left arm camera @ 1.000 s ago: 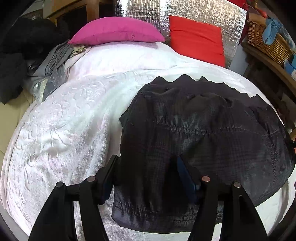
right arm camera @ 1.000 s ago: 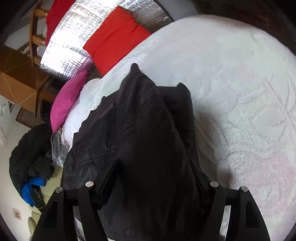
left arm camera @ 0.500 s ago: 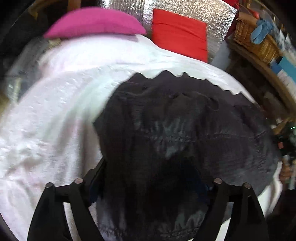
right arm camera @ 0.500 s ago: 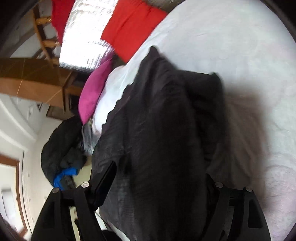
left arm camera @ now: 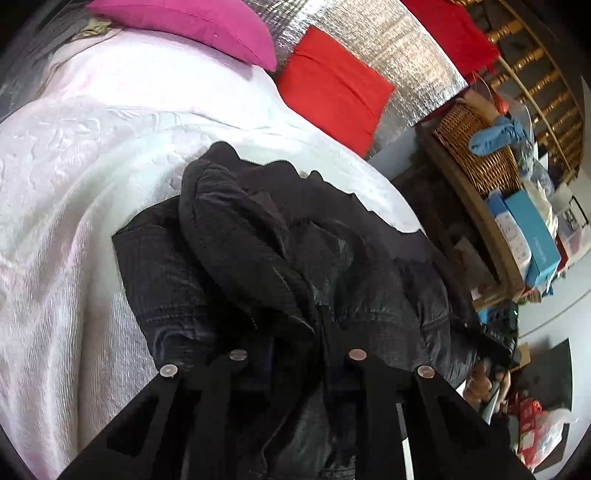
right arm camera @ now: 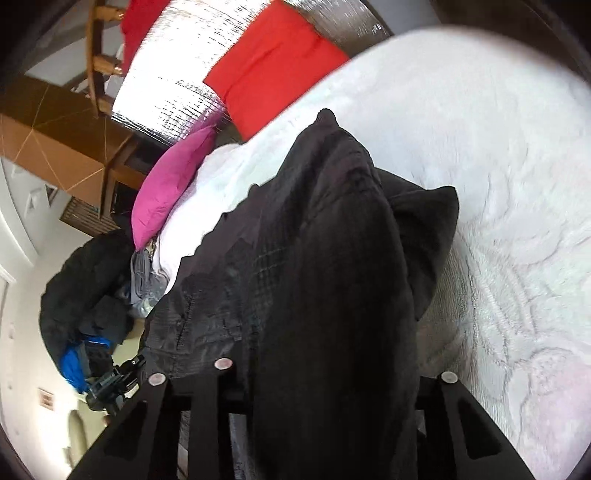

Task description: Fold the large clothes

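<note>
A large black quilted garment [left arm camera: 280,258] lies bunched on a white bedspread [left arm camera: 74,177]. My left gripper [left arm camera: 295,332] is shut on a raised fold of the garment; the cloth covers its fingertips. In the right wrist view the same garment [right arm camera: 314,258] drapes over my right gripper [right arm camera: 332,369] and hides its fingertips. The right gripper's jaws stand wide apart with thick cloth between them. The bedspread [right arm camera: 498,166] shows to the right of it.
A pink pillow [left arm camera: 192,26] and a red pillow [left arm camera: 332,88] lean at the head of the bed. A wicker basket [left arm camera: 476,147] and boxes sit on a shelf to the right. Dark clothes [right arm camera: 85,288] are piled beyond the bed's left side.
The left gripper's jaws have closed on the garment and lifted a fold, so the flat cloth now bunches up. Both views have tilted. The right gripper rose with the cloth.
</note>
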`<state>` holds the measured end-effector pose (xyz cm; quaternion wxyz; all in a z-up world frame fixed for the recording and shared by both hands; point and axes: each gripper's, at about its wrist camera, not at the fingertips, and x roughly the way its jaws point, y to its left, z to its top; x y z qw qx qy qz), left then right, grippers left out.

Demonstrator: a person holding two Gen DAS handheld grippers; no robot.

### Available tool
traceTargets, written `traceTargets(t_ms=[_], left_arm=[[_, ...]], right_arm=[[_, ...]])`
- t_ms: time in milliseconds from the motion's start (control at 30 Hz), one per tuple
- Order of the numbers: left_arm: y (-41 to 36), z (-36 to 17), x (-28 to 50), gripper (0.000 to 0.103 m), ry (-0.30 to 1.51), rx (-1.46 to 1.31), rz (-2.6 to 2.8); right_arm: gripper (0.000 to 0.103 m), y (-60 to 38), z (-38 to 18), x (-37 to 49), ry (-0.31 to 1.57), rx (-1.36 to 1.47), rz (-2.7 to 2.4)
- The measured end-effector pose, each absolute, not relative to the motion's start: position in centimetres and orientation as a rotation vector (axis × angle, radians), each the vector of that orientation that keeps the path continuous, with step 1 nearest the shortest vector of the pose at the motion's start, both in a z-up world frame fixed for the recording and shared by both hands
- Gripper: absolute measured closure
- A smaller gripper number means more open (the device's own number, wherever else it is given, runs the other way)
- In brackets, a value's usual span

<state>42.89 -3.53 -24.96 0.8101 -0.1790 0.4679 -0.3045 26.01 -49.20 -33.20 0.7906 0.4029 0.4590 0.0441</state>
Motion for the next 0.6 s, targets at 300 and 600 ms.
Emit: traceTargets(t_ms=[300, 600], left_arm=[[-0.2, -23.0, 37.2, 0.089, 1.005, -0.358, -0.597], [1.0, -24.9, 38.9, 0.047, 0.977, -0.25, -0.386]], right_arm=[[0.07, -48.2, -29.5, 22.8, 0.95, 0.786, 0.087], [0.031, -51.5, -34.5, 23.7, 1.002, 0.964, -0.099]])
